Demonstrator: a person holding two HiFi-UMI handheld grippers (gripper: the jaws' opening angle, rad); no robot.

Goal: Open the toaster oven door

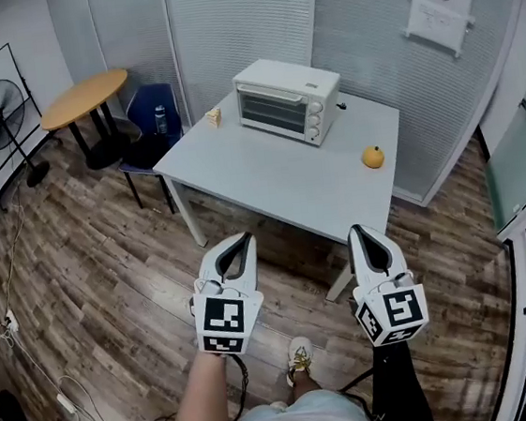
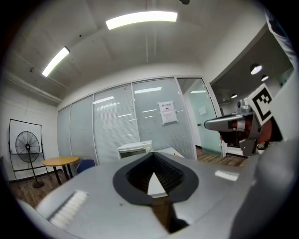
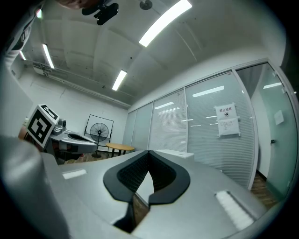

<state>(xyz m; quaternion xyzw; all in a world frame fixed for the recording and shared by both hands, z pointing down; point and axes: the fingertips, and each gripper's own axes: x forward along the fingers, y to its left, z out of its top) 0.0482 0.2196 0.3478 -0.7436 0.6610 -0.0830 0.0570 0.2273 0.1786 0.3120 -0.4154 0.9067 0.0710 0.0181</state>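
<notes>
Left gripper [image 1: 244, 239] and right gripper [image 1: 356, 232] are hovering short of the table [image 1: 269, 183], jaws pinched together and empty, with the toaster oven [image 1: 288, 100] sitting door-shut at the far edge and an orange [image 1: 373, 156] lying apart, rightward.

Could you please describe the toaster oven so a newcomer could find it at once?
Find the pale grey square table in front of the blind-covered glass wall. At its far edge stands the white boxy toaster oven, with a glass door and a column of knobs beside it. It is far bigger than the small round orange fruit and the small tan block sharing the table.
</notes>
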